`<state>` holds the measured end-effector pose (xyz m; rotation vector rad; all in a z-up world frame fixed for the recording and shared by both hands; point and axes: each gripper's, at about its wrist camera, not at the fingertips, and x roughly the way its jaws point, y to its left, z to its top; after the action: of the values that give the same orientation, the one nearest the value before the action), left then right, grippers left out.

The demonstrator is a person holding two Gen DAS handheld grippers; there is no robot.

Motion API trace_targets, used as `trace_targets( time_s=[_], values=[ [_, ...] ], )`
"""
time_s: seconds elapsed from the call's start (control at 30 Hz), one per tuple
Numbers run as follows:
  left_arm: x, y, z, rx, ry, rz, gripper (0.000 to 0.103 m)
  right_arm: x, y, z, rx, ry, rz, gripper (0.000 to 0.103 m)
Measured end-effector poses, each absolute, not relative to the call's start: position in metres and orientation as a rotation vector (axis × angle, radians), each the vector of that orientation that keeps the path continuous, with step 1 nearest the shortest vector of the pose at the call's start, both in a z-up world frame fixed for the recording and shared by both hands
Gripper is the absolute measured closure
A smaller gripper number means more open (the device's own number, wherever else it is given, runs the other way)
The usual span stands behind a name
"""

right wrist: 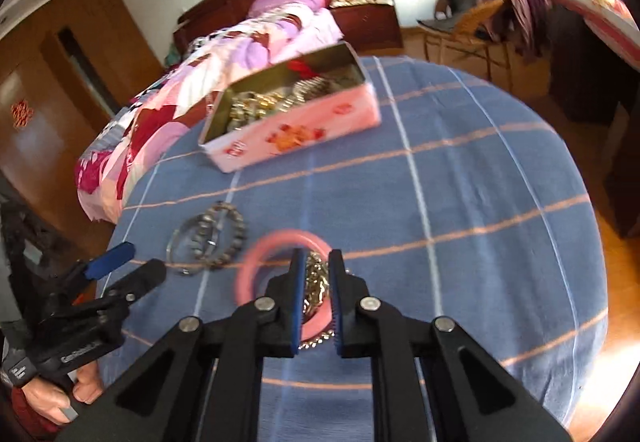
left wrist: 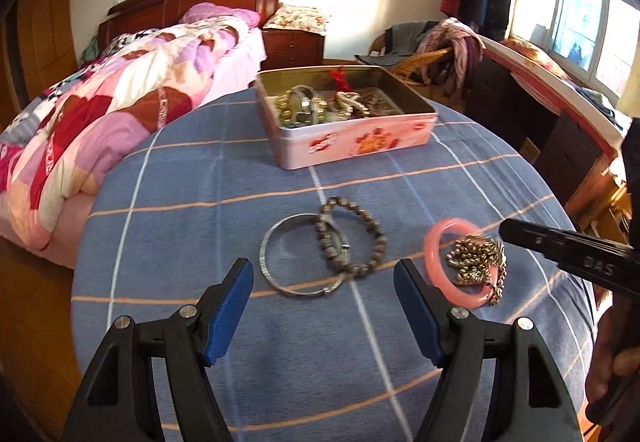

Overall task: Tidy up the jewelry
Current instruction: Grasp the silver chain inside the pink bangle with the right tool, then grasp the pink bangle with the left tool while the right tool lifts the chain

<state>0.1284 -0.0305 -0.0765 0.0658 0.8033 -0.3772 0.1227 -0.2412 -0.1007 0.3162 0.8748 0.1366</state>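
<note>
Here the step in hand looks like picking up the gold chain (right wrist: 316,282), which lies heaped inside and over the rim of the pink bangle (right wrist: 256,262) on the blue checked worktop (right wrist: 460,202). The right gripper (right wrist: 316,262) comes in low, its fingers nearly together either side of the chain; whether they already pinch it I cannot tell, as that view is blurred. The left gripper (left wrist: 324,282) hovers with fingers spread wide and holding nothing, aimed at the silver bangle (left wrist: 280,262) and the beaded bracelet (left wrist: 352,234), which overlap just beside the pink one.

Farther back stands the open pink tin (left wrist: 352,138), already holding a tangle of jewelry. The next move, I judge, calls for a firm pinch on the chain alone, so the pink bangle does not drag along, then a lift toward the tin.
</note>
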Motion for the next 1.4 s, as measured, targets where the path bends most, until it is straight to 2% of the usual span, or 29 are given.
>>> trace_targets(
  time_s=[0.17, 0.3, 0.47, 0.57, 0.6, 0.63, 0.67, 0.77, 0.83, 1.0, 1.13, 1.27, 1.4],
  values=[
    [0.127, -0.041, -0.077, 0.084, 0.811, -0.398, 0.03, 0.116, -0.254, -0.102, 0.307, 0.87, 0.105, 0.088],
    [0.125, -0.043, -0.077, 0.086, 0.814, -0.399, 0.03, 0.115, -0.247, -0.098, 0.307, 0.865, 0.163, 0.083],
    [0.124, -0.04, -0.077, 0.081, 0.82, -0.383, 0.03, 0.122, -0.216, -0.104, 0.124, 0.876, 0.156, 0.082],
    [0.123, -0.037, -0.076, 0.081, 0.819, -0.377, 0.03, 0.125, -0.201, -0.106, 0.018, 0.881, 0.146, 0.054],
    [0.122, -0.037, -0.076, 0.082, 0.818, -0.374, 0.03, 0.127, -0.197, -0.109, -0.012, 0.902, 0.153, 0.048],
    [0.122, -0.036, -0.076, 0.081, 0.818, -0.371, 0.03, 0.127, -0.194, -0.113, -0.045, 0.925, 0.159, 0.048],
    [0.122, -0.035, -0.076, 0.079, 0.818, -0.37, 0.03, 0.125, -0.191, -0.112, -0.085, 0.91, 0.143, 0.049],
    [0.122, -0.033, -0.075, 0.073, 0.819, -0.364, 0.03, 0.121, -0.189, -0.108, -0.119, 0.9, 0.129, 0.077],
    [0.122, -0.032, -0.075, 0.067, 0.82, -0.366, 0.03, 0.119, -0.198, -0.102, -0.076, 0.888, 0.129, 0.085],
    [0.121, -0.031, -0.074, 0.06, 0.821, -0.374, 0.03, 0.111, -0.216, -0.083, 0.044, 0.832, 0.156, 0.091],
    [0.12, -0.037, -0.074, 0.049, 0.829, -0.409, 0.03, 0.109, -0.235, -0.063, 0.18, 0.783, 0.167, 0.092],
    [0.119, -0.054, -0.08, 0.068, 0.85, -0.456, 0.03, 0.112, -0.24, -0.053, 0.212, 0.753, 0.15, 0.092],
    [0.121, -0.067, -0.09, 0.079, 0.891, -0.464, 0.03, 0.118, -0.226, -0.067, 0.184, 0.831, 0.227, 0.086]
  ],
)
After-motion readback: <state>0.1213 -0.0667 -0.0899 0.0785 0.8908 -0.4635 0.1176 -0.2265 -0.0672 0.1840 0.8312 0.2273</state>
